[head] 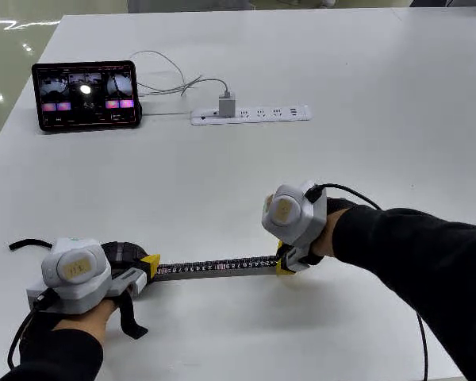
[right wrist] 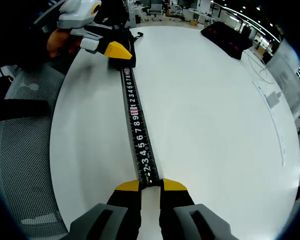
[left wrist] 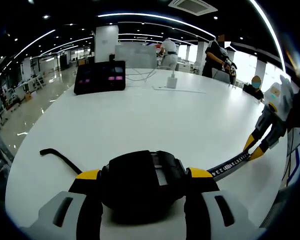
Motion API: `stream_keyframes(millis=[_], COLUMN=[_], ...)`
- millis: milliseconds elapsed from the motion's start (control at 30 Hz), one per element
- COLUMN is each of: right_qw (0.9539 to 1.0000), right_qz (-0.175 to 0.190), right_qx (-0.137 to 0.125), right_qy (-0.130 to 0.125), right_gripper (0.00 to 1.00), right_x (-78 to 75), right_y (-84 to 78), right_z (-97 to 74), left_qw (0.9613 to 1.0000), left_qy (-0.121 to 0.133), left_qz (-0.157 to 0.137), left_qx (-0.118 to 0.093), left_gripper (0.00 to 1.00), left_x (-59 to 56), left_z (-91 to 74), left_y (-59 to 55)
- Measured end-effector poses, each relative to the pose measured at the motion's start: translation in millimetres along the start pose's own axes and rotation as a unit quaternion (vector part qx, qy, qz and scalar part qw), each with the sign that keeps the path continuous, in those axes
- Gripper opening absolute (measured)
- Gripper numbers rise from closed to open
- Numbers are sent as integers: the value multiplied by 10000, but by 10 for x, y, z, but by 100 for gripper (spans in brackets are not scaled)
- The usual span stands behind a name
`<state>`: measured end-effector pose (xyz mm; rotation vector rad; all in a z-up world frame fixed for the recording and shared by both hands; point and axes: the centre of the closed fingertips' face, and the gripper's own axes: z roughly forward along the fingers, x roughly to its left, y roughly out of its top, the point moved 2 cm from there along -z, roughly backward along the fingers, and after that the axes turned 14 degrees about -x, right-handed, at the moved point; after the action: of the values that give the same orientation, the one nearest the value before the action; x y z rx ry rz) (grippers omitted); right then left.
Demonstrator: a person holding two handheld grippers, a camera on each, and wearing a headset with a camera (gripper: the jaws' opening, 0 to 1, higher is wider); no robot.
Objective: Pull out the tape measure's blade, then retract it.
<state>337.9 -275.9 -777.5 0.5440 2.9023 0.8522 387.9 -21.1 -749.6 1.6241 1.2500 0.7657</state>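
The black tape measure case (left wrist: 142, 182) sits near the table's front left, clamped between the yellow-tipped jaws of my left gripper (head: 143, 266). Its black wrist strap (left wrist: 60, 157) trails off to the left. The dark blade (head: 214, 266) with white numbers lies flat on the white table (head: 301, 71), stretched rightward from the case (head: 123, 254). My right gripper (head: 284, 266) is shut on the blade's end (right wrist: 149, 181). In the right gripper view the blade (right wrist: 136, 122) runs straight away to the case (right wrist: 122, 52) and the left gripper (right wrist: 107, 42). The right gripper (left wrist: 257, 145) pinches the blade (left wrist: 230, 165) in the left gripper view.
A black tablet (head: 86, 95) with a lit screen stands at the back left. A white power strip (head: 250, 114) with a plugged charger and cables lies behind the middle. People stand beyond the table's far end (left wrist: 217, 55). A mesh chair seat (right wrist: 25, 150) is beside the table edge.
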Motion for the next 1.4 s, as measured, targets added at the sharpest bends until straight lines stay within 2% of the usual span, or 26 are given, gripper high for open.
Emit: stream_keyframes(millis=[200, 967, 1400], right_qw=[10000, 9998, 9999], right_qz=[56, -141, -138], right_qx=[-31, -121, -25], right_qy=[-25, 31, 41], right_gripper=[9, 9, 9], right_x=[-1, 16, 18], right_y=[17, 85, 129], right_z=[7, 62, 92], left_qw=[10000, 10000, 10000], left_qy=[-10, -12, -17], left_qz=[-10, -26, -35], left_qx=[28, 31, 44], left_gripper=[62, 62, 62], left_x=[1, 0, -8], left_z=[-1, -9, -24], left_y=[-7, -16, -11])
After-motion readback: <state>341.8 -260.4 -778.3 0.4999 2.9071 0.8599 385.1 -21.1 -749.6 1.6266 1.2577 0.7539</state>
